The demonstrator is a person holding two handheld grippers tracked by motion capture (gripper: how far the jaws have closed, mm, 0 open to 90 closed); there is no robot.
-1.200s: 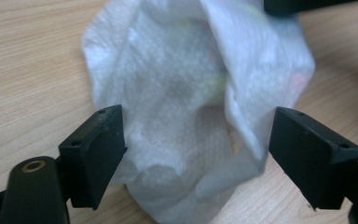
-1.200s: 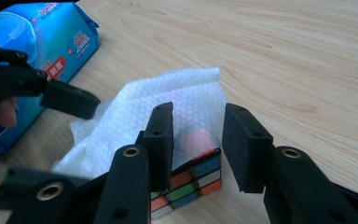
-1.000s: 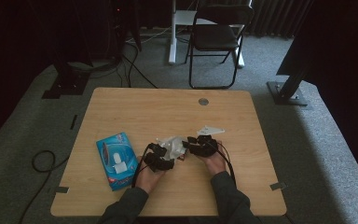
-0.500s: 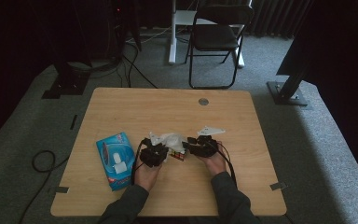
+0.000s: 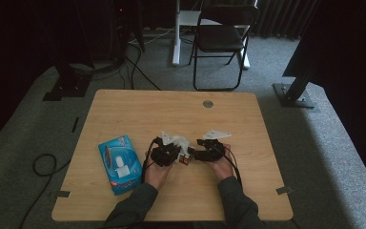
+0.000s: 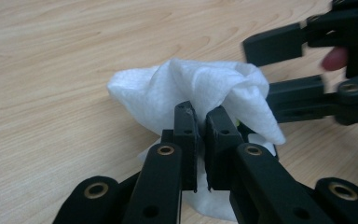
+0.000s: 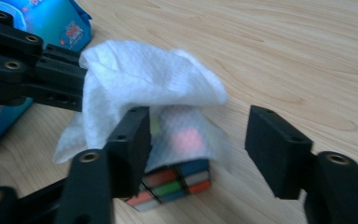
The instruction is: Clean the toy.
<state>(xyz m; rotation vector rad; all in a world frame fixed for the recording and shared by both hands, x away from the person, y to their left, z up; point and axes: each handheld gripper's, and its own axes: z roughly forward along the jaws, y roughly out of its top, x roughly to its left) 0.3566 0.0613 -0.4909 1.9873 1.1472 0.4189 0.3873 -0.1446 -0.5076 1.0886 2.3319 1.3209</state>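
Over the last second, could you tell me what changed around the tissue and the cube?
The left gripper closed on the white tissue; the right gripper has just been opening, jaws clear of the colourful cube. The tissue pack and table stayed put.

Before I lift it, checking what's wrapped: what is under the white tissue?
A colourful puzzle cube sits under the tissue; its lower rows show, its top is covered.

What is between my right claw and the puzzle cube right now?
The white tissue drapes over the puzzle cube, hanging between its upper part and the right claw, whose jaws have just been opening. The cube's lower rows are bare. The left claw pinches that tissue.
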